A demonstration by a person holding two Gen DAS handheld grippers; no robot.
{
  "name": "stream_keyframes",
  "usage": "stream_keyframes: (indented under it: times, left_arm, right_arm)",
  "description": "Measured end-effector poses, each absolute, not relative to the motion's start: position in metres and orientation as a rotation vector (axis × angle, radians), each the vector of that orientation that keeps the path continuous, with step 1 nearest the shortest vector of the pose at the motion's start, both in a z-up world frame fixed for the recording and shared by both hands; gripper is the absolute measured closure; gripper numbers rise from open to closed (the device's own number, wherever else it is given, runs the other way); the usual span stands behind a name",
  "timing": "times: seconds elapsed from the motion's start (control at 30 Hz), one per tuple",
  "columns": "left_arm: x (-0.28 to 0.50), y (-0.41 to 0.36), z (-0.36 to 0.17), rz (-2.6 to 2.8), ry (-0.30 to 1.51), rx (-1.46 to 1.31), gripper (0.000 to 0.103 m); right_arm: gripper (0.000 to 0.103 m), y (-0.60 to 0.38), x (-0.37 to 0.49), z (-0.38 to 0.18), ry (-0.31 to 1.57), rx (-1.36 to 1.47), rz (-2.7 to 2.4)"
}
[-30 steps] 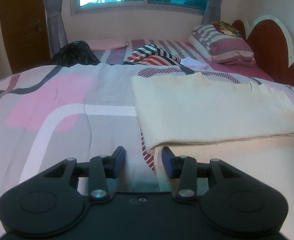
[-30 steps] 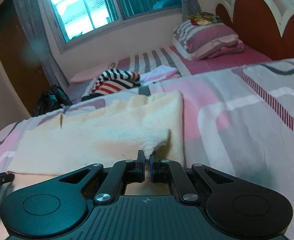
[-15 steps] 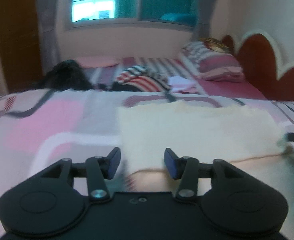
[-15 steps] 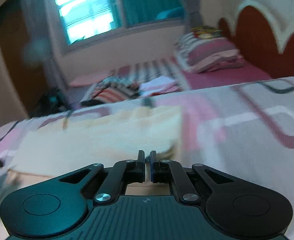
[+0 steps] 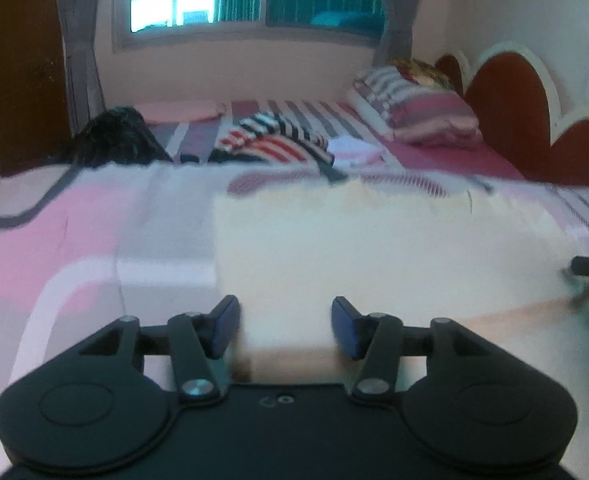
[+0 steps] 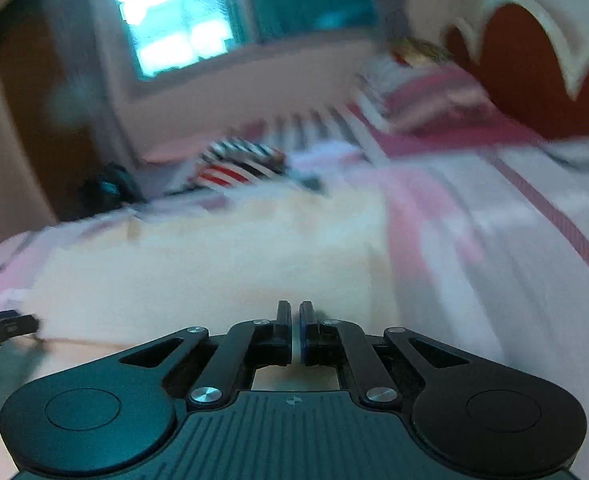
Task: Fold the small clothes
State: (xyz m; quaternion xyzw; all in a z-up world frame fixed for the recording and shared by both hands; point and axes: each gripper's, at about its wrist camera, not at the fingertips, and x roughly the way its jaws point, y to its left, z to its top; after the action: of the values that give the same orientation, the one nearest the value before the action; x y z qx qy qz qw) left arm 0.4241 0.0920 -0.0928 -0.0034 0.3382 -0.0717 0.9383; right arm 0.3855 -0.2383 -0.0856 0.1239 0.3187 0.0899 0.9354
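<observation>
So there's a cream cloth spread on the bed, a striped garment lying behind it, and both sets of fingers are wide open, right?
Not quite. Only the left gripper has its fingers apart; the right wrist view shows the right gripper with its fingers shut, though blur hides whether they pinch the cloth's edge. The rest stands: the cream cloth lies on the bed, with the striped garment behind it.

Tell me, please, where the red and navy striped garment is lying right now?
In the left wrist view the striped garment lies at the far side of the bed, beyond the cream cloth, between a dark bag on its left and the pillows on its right.
</observation>
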Motion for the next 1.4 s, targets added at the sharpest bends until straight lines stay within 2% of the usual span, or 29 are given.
stream_keyframes:
  times: [0.17,0.27,0.43,0.5,0.63,0.67,0.77,0.83,0.9,1.07,1.27,1.4]
  left_arm:
    - [0.478,0.063,-0.092,-0.194,0.721,0.026,0.05]
    - [0.506,0.075,-0.109,-0.161,0.759,-0.008,0.046]
    - [0.504,0.091,-0.104,-0.155,0.723,0.006,0.05]
    - [0.501,0.091,-0.096,-0.162,0.685,-0.004,0.048]
    - [0.518,0.08,-0.104,-0.171,0.731,0.037,0.047]
    - [0.522,0.081,-0.111,-0.163,0.743,0.043,0.044]
    - [0.518,0.095,-0.119,-0.189,0.702,0.015,0.042]
    - [0.51,0.093,-0.11,-0.144,0.703,0.07,0.048]
    - [0.485,0.096,-0.095,-0.135,0.636,0.084,0.047]
    - [0.459,0.08,-0.089,-0.205,0.629,0.019,0.046]
    - [0.455,0.03,-0.109,-0.229,0.672,0.055,0.046]
    - [0.44,0.038,-0.114,-0.222,0.672,0.094,0.043]
  right_arm:
    - [0.099,-0.17,0.44,-0.081,0.692,0.252,0.345]
    - [0.1,-0.142,0.472,-0.097,0.745,0.249,0.38]
    - [0.099,-0.149,0.481,-0.102,0.722,0.313,0.367]
    - [0.099,-0.148,0.479,-0.096,0.697,0.298,0.371]
    - [0.099,-0.124,0.487,-0.097,0.706,0.296,0.432]
    - [0.099,-0.116,0.489,-0.097,0.708,0.282,0.449]
    - [0.1,-0.114,0.49,-0.104,0.705,0.241,0.451]
    - [0.1,-0.13,0.484,-0.102,0.688,0.216,0.406]
    - [0.1,-0.156,0.473,-0.1,0.672,0.187,0.298]
    - [0.099,-0.244,0.459,-0.103,0.691,0.362,0.177]
    - [0.099,-0.195,0.449,-0.092,0.691,0.296,0.343]
    - [0.099,-0.162,0.426,-0.096,0.7,0.141,0.468]
